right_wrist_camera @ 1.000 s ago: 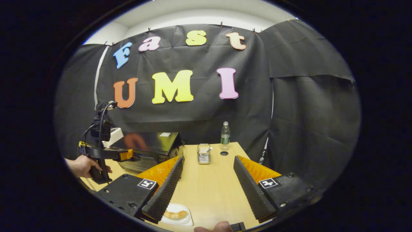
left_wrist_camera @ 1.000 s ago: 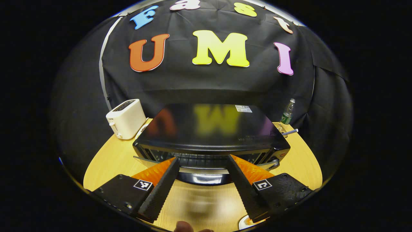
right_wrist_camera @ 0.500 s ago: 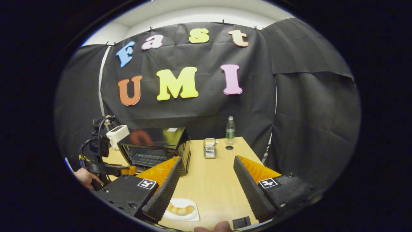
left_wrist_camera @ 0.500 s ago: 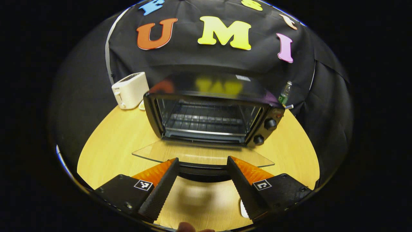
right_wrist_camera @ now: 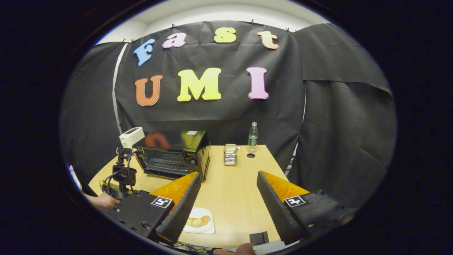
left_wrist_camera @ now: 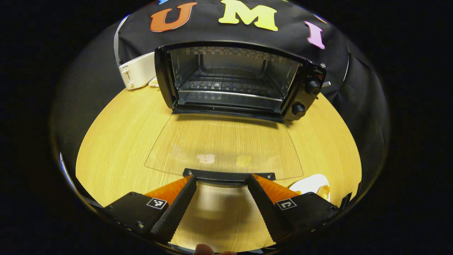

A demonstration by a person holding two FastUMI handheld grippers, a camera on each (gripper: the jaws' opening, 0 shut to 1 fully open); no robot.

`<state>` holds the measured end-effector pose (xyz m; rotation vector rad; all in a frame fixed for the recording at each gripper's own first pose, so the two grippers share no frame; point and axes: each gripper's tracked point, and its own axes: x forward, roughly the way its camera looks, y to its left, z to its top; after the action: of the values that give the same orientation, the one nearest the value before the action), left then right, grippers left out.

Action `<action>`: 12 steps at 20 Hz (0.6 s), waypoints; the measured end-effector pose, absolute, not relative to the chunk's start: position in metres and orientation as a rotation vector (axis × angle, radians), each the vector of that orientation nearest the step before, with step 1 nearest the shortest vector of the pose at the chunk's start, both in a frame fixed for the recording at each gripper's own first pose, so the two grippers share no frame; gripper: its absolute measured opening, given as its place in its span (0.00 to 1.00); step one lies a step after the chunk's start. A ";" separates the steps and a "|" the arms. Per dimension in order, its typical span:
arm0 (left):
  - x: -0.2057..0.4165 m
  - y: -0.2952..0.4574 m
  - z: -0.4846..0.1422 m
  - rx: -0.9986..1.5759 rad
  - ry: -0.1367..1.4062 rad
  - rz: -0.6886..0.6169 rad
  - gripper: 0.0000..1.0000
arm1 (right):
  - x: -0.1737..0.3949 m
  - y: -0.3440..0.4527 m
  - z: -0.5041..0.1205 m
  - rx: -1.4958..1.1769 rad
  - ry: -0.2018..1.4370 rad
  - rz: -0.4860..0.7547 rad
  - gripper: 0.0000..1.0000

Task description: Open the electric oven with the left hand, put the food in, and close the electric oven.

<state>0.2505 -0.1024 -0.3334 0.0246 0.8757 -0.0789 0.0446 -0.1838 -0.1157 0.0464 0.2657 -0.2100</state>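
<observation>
Across the worktop [left_wrist_camera: 116, 134], the oven [left_wrist_camera: 233, 79] door [left_wrist_camera: 223, 145] is laid flat ahead of the left gripper [left_wrist_camera: 221, 181], whose fingers stand apart at its handle [left_wrist_camera: 228, 175], so food [right_wrist_camera: 198, 221] can be loaded.

Black oven [left_wrist_camera: 233, 78], clear glass door [left_wrist_camera: 223, 145]; white toaster [left_wrist_camera: 138, 71]; light wood-grain table [left_wrist_camera: 116, 131]; white plate [right_wrist_camera: 200, 225], golden pastry [right_wrist_camera: 198, 221].
</observation>
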 end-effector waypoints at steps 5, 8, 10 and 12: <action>0.249 -0.101 -0.341 0.020 0.882 -0.073 0.95 | 0.033 -0.182 -0.117 0.043 0.295 -0.204 0.97; 0.247 -0.101 -0.342 0.025 0.880 -0.074 0.96 | 0.031 -0.176 -0.115 0.036 0.294 -0.192 0.97; 0.248 -0.099 -0.338 0.015 0.863 -0.070 0.98 | 0.032 -0.173 -0.117 0.037 0.302 -0.181 0.97; 0.249 -0.100 -0.333 0.007 0.844 -0.074 0.97 | 0.033 -0.170 -0.121 0.046 0.312 -0.170 0.97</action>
<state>0.2488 -0.1000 -0.3335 0.0068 0.8444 -0.0741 0.0328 -0.1704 -0.1208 0.0460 0.3115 -0.1702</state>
